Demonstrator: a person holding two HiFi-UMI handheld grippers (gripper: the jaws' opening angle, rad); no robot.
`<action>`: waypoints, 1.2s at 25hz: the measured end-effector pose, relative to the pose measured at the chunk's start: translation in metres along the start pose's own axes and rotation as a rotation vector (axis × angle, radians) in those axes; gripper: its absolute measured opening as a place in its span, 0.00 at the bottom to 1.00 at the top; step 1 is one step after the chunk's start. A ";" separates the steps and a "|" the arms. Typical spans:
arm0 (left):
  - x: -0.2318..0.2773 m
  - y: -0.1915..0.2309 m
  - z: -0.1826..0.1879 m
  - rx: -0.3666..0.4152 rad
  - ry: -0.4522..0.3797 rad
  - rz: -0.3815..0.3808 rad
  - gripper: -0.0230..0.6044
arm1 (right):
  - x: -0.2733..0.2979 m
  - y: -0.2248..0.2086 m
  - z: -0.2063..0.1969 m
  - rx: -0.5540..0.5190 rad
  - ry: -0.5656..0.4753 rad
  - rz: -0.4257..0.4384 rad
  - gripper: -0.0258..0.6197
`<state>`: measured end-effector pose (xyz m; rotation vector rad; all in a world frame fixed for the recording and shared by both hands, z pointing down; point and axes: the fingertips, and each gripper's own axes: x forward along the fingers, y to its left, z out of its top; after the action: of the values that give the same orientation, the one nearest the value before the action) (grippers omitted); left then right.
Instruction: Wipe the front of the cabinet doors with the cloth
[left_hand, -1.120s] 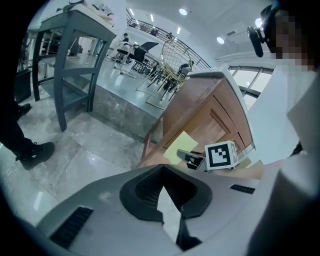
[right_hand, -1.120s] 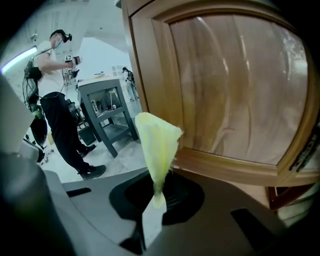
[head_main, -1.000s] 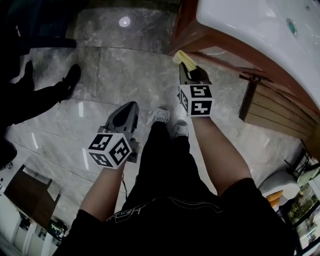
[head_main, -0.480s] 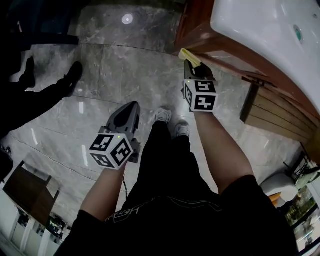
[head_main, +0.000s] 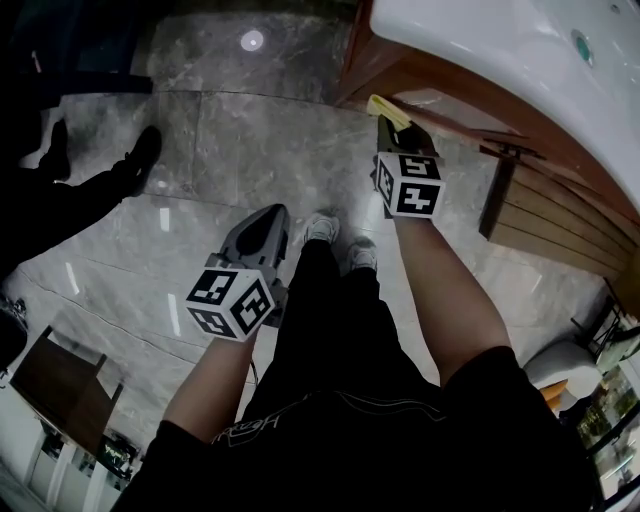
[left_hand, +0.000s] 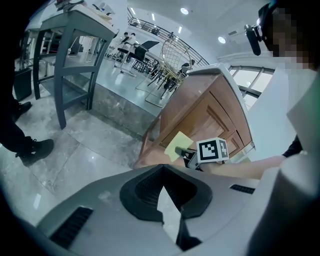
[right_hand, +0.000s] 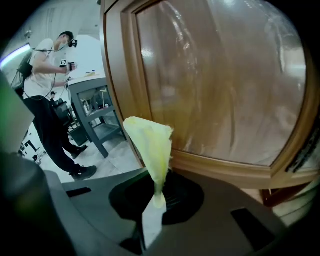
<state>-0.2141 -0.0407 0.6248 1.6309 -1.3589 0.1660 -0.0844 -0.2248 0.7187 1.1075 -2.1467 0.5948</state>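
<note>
At the cabinet door (right_hand: 225, 85): right gripper (right_hand: 155, 200) sits close to the panel's lower-left corner. Glossy brown wood with a raised frame.
Right jaws: clamped on the yellow cloth (right_hand: 150, 145). It stands out of them as a bunched cone with the loose end toward the door frame. Can't tell if it touches the wood.
Head view: cloth (head_main: 386, 107) pokes out past the right gripper (head_main: 392, 124), just beside the cabinet's (head_main: 368, 62) lower edge. Marker cube and forearm cover most of the gripper body.
Left gripper (head_main: 270, 214): low, well apart from the cabinet, over the floor (head_main: 230, 130). Jaws closed together with nothing between them.
Left gripper view: looks across at the cabinet side, with the cloth (left_hand: 176, 146) and the right gripper's cube in front of it.
Above: white basin (head_main: 500, 40) overhangs the cabinet top.
Right of the door: slatted wood panel (head_main: 545, 215) with a dark bracket.
Between the grippers: wearer's own legs and light shoes (head_main: 322, 230).
Left side: bystander (right_hand: 45, 100) in dark trousers and black shoes (head_main: 140, 155), next to a grey table (right_hand: 95, 110). Well clear of the door.
Floor: glossy grey marble tile.
</note>
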 end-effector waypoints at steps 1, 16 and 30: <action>0.001 -0.003 -0.002 0.005 0.004 -0.002 0.05 | -0.003 -0.005 -0.001 0.004 -0.001 -0.006 0.10; 0.016 -0.043 -0.031 0.039 0.052 -0.033 0.05 | -0.039 -0.079 -0.027 0.092 -0.010 -0.105 0.10; 0.042 -0.094 -0.049 0.126 0.111 -0.084 0.05 | -0.087 -0.163 -0.047 0.189 -0.055 -0.218 0.10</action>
<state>-0.1000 -0.0422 0.6232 1.7541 -1.2144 0.2924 0.1053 -0.2355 0.7052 1.4536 -2.0115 0.6825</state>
